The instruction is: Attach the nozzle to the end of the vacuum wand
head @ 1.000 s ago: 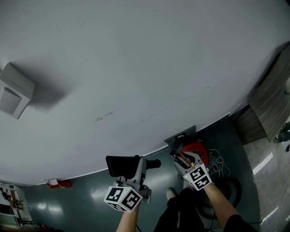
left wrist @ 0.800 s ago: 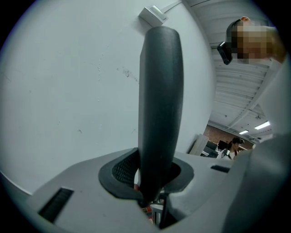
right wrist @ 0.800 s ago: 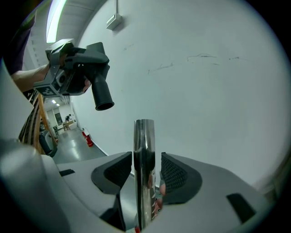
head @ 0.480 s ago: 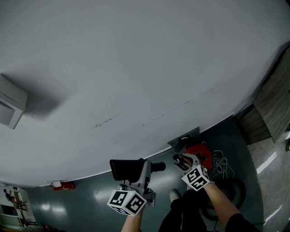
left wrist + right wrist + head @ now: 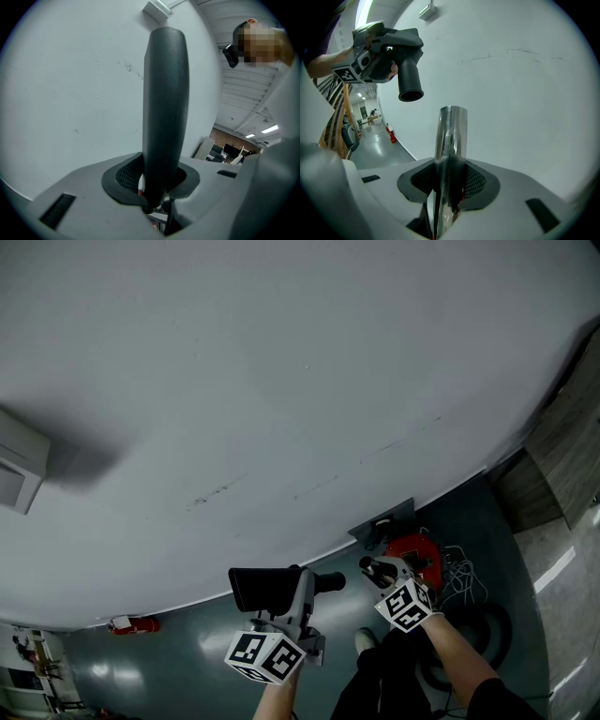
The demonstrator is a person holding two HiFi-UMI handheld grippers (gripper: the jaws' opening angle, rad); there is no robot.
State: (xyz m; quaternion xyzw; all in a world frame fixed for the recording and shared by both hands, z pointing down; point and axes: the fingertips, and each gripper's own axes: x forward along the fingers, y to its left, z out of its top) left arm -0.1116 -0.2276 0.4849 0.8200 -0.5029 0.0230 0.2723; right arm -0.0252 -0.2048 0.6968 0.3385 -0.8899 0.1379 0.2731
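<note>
My left gripper (image 5: 298,596) is shut on the black nozzle (image 5: 281,587), held roughly level; its round socket end (image 5: 330,581) points right toward the wand. In the left gripper view the nozzle's dark neck (image 5: 165,108) rises from between the pads (image 5: 126,176). My right gripper (image 5: 382,572) holds the chrome vacuum wand (image 5: 450,136), and its jaws are closing, with the pads pressing on the tube. In the right gripper view the nozzle's open socket (image 5: 410,91) hangs up and to the left of the wand's tip, a short gap apart.
A white wall (image 5: 281,381) fills most of the view. Below it stand a red vacuum body (image 5: 420,554), loose white cable (image 5: 457,573), a black hose ring (image 5: 473,638) and a grey wall plate (image 5: 386,519). A red extinguisher (image 5: 127,624) lies far left.
The right gripper has sunk a little and rolled slightly, and its fingers have drawn in on the wand. The left gripper and the nozzle have stayed put.
</note>
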